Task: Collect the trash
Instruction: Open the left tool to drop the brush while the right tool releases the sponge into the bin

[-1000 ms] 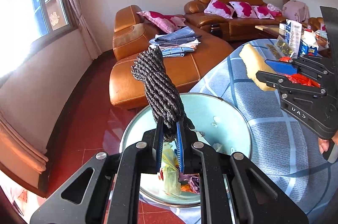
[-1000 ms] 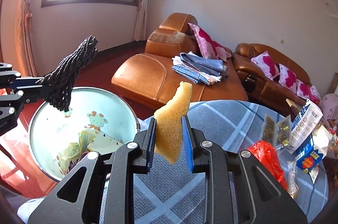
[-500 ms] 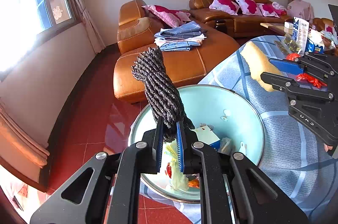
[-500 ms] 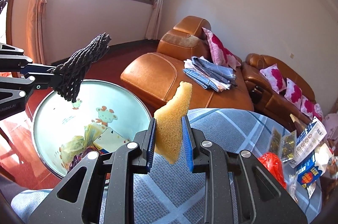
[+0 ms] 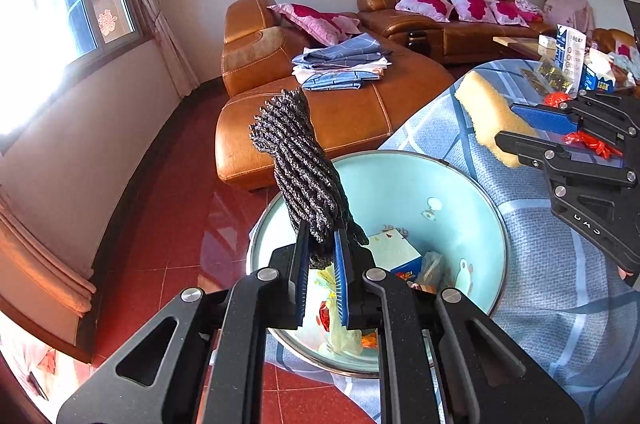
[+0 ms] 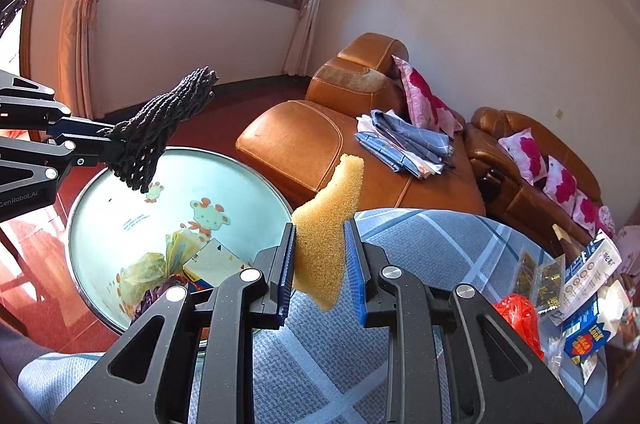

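Note:
My left gripper [image 5: 322,256] is shut on a bundle of black-and-grey rope [image 5: 300,160] and holds it over the light blue bin [image 5: 460,184]. The rope also shows in the right wrist view [image 6: 160,132], above the bin [image 6: 120,192]. The bin holds wrappers and a small box [image 6: 212,260]. My right gripper [image 6: 320,264] is shut on a yellow sponge [image 6: 326,224] above the table edge, just right of the bin. The sponge shows in the left wrist view [image 5: 488,112] too.
The table has a blue checked cloth [image 6: 420,256] with a red bag [image 6: 518,312], snack packets [image 6: 540,276] and cartons [image 6: 588,336] at the right. A brown leather sofa [image 5: 320,112] with folded cloths [image 5: 340,64] stands behind the bin on the red tiled floor [image 5: 168,224].
Both grippers have risen a little and moved nearer the bin, each still holding its item. The rope now hangs further over the bin's opening.

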Available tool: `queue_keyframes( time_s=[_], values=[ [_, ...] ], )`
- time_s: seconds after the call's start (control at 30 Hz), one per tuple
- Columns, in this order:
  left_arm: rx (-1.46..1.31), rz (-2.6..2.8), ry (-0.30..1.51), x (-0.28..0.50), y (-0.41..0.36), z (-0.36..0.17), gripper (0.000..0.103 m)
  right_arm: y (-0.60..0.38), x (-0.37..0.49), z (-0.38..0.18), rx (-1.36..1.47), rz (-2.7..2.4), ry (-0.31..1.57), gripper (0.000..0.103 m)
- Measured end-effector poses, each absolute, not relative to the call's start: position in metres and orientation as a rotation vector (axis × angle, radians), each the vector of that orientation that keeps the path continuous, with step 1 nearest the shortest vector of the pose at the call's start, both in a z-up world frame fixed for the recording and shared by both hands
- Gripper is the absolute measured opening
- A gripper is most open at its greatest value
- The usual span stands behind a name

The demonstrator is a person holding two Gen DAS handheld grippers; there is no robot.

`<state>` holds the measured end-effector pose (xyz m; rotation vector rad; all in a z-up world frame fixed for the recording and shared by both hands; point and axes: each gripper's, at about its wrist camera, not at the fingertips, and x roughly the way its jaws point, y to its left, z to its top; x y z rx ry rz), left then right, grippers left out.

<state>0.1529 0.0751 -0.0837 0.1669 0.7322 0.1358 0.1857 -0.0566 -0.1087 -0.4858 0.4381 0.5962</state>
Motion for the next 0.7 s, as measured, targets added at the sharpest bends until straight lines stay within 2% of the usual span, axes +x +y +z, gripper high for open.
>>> queue_keyframes(
  time_s=[0.7],
  values=[
    [0.155, 0.118, 0.736, 0.153, 0.078, -0.088, 0.013, -0.044, 0.174, -0.116, -0.555, 0.667, 0.425, 0.025]
  ],
)
